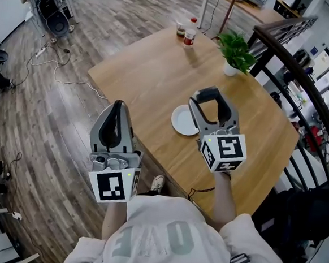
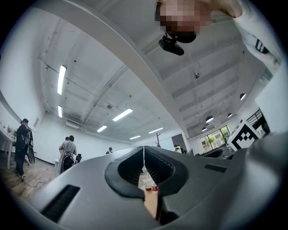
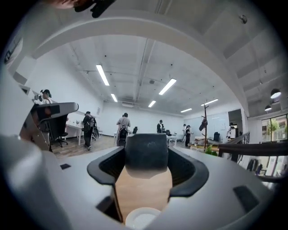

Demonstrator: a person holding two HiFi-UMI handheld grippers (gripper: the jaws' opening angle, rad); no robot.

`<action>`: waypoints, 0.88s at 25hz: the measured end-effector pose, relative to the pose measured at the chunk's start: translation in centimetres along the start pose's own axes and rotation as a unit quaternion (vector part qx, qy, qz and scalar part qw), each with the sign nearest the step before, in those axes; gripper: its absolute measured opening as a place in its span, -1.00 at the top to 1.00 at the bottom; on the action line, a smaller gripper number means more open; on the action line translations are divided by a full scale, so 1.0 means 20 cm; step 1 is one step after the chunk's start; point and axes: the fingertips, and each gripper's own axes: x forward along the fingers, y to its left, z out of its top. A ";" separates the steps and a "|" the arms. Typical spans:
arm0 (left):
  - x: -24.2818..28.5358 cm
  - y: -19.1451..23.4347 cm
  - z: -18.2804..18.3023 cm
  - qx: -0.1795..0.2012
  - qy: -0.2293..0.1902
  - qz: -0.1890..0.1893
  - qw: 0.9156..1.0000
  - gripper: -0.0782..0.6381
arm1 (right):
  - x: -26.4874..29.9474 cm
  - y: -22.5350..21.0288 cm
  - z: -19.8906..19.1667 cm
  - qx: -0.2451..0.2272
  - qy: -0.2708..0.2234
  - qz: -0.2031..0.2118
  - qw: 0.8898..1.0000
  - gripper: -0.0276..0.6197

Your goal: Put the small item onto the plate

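A white plate [image 1: 182, 121] lies on the wooden table [image 1: 158, 71] near its front edge. My right gripper [image 1: 208, 94] hangs over the plate's right side, shut on a small dark block [image 1: 208, 92]. In the right gripper view the block [image 3: 146, 161] fills the gap between the jaws of the right gripper [image 3: 146, 150], with the plate [image 3: 143, 219] just below. My left gripper [image 1: 119, 104] is held off the table's front left edge, above the floor. Its jaws are shut with nothing between them. The left gripper [image 2: 144, 164] points along the table.
A bottle with a red cap [image 1: 190, 32] and a cup [image 1: 180, 29] stand at the table's far edge. A potted plant [image 1: 236, 51] is at the far right. A dark railing [image 1: 304, 82] runs along the right. Cables [image 1: 51, 62] lie on the floor at left.
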 end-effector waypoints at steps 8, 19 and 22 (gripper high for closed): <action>0.11 -0.13 -0.31 -0.023 0.068 -0.035 0.997 0.75 | 0.19 -0.10 -0.49 -0.013 0.131 0.000 0.991 -0.04; 0.21 -0.18 -0.51 -0.020 0.106 -0.041 0.993 0.75 | 0.31 -0.15 -1.06 0.036 0.285 0.030 0.957 -0.04; 0.22 -0.18 -0.55 -0.016 0.117 -0.039 0.992 0.75 | 0.32 -0.13 -1.20 0.064 0.325 0.042 0.943 -0.04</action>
